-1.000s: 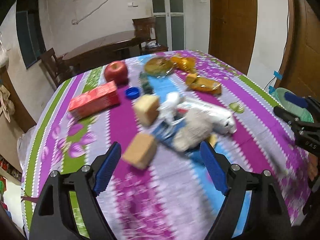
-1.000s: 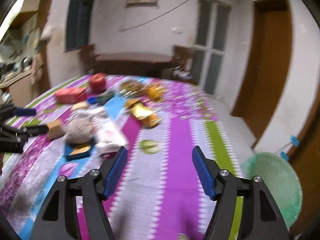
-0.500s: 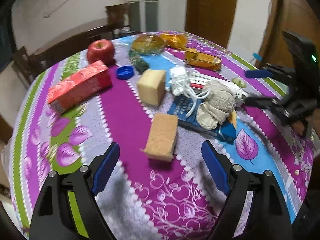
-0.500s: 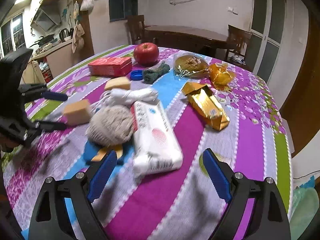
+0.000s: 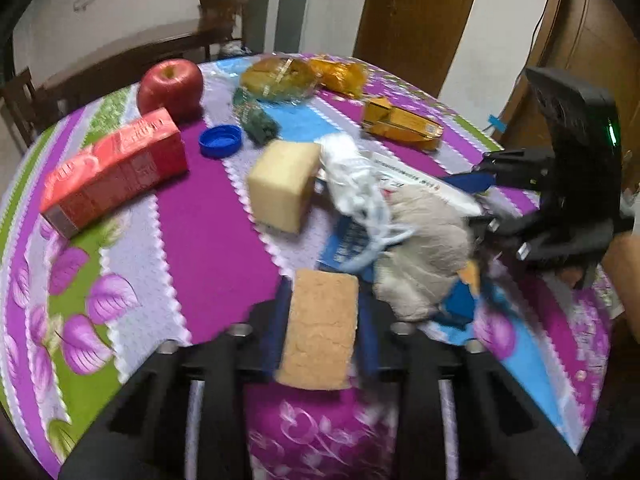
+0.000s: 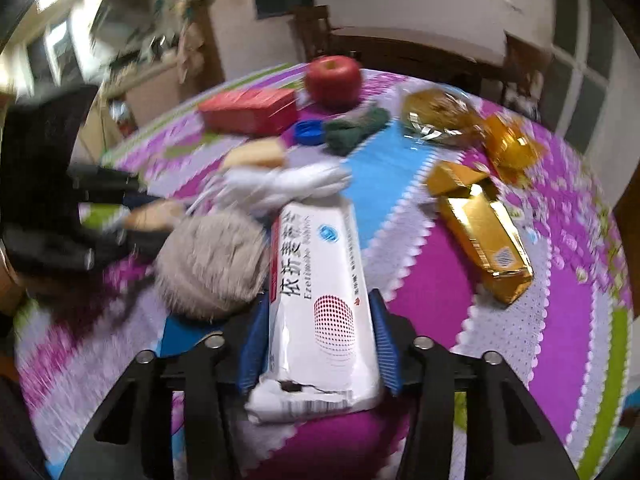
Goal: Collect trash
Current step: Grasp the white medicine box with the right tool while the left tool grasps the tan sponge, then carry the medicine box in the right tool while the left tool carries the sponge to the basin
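Observation:
My left gripper (image 5: 322,322) is shut on a tan sponge block (image 5: 320,328) at the near side of the table. My right gripper (image 6: 318,336) is shut on a white medicine box (image 6: 320,276) with red print; its near end is torn. The right gripper also shows in the left wrist view (image 5: 544,208), and the left gripper in the right wrist view (image 6: 92,216). Beside both lie a grey fuzzy ball (image 5: 424,248), a white crumpled bag (image 5: 356,188) and a blue flat pack (image 5: 348,240).
On the purple flowered tablecloth (image 5: 208,216) lie a yellow sponge block (image 5: 284,184), a red carton (image 5: 116,168), a red apple (image 5: 170,86), a blue cap (image 5: 221,141), a green scourer (image 5: 256,120), a gold box (image 6: 480,232) and wrapped pastries (image 6: 440,114).
Both grippers have moved forward and closed: the left onto the tan sponge block, the right onto the white medicine box. Both were open and empty before.

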